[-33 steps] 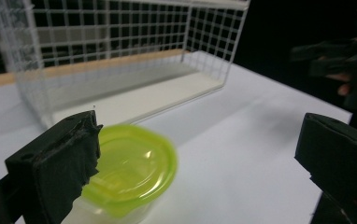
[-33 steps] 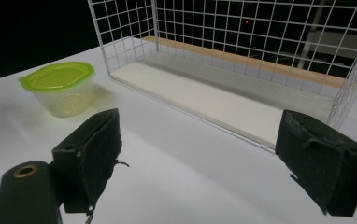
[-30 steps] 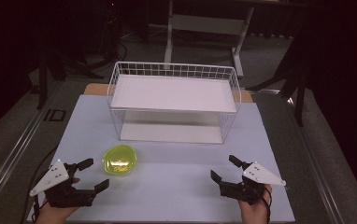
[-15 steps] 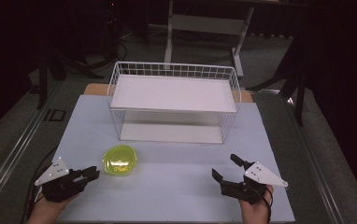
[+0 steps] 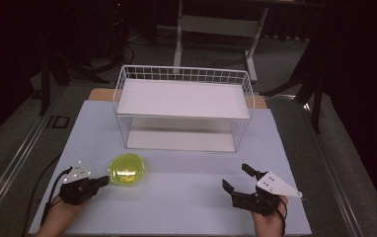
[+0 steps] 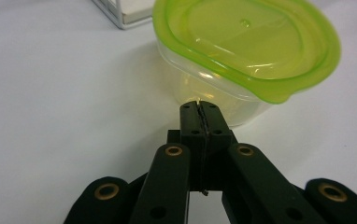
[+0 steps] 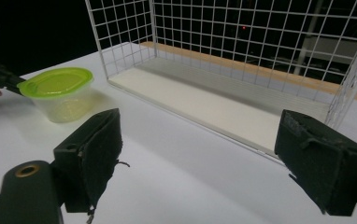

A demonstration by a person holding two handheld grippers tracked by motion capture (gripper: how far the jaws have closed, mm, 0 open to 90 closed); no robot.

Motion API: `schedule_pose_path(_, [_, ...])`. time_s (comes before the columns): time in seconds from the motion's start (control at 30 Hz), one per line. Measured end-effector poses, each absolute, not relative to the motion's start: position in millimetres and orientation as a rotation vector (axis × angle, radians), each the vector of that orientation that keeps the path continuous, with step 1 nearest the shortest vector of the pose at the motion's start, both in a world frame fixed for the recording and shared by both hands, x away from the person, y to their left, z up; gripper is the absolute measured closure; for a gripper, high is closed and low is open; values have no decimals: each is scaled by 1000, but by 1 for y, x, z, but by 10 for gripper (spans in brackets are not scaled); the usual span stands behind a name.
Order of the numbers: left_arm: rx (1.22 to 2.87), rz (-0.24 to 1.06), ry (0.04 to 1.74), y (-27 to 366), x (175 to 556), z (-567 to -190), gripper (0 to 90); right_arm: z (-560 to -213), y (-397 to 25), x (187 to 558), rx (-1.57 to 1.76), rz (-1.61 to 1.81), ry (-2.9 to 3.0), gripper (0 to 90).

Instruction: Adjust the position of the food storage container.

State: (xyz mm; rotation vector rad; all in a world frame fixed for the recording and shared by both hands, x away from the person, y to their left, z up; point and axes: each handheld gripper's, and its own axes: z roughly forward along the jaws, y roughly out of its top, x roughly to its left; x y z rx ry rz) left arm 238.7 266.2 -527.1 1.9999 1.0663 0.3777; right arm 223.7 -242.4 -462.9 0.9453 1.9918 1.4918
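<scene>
Since 1 s ago the left gripper [image 5: 99,182] has clenched its jaws and slid fwd; tips now meet just under the lid rim of the green-lidded container [image 5: 127,169] (touching or a hair short, can't tell). Container sits on the table [image 5: 186,207], front-left of the wire basket [image 5: 183,107]. Right gripper [image 5: 237,178] unmoved, jaws released wide, nothing btw them.

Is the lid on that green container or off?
On. The green lid sits flat across the rim of the clear container, which stands upright on the table, just beyond the shut left gripper.
</scene>
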Motion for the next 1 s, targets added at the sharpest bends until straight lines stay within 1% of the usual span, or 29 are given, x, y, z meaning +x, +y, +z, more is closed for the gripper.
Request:
schedule_pose_path(0.2, [2023, 331, 1061, 251, 252, -531, 900, -464, -241, 224, 944, 1493, 2001, 149])
schedule_pose_path(0.53, [2053, 339, 1043, 222, 268, -530, 900, -465, -243, 225, 959, 1502, 2006, 149])
schedule_pose_path(0.87, [2056, 342, 1053, 208, 291, -531, 900, -466, -242, 225, 969, 1500, 2017, 149])
schedule_pose_path(1.0, [2057, 345, 1047, 203, 292, -533, 900, -466, -242, 225, 968, 1498, 2018, 149])
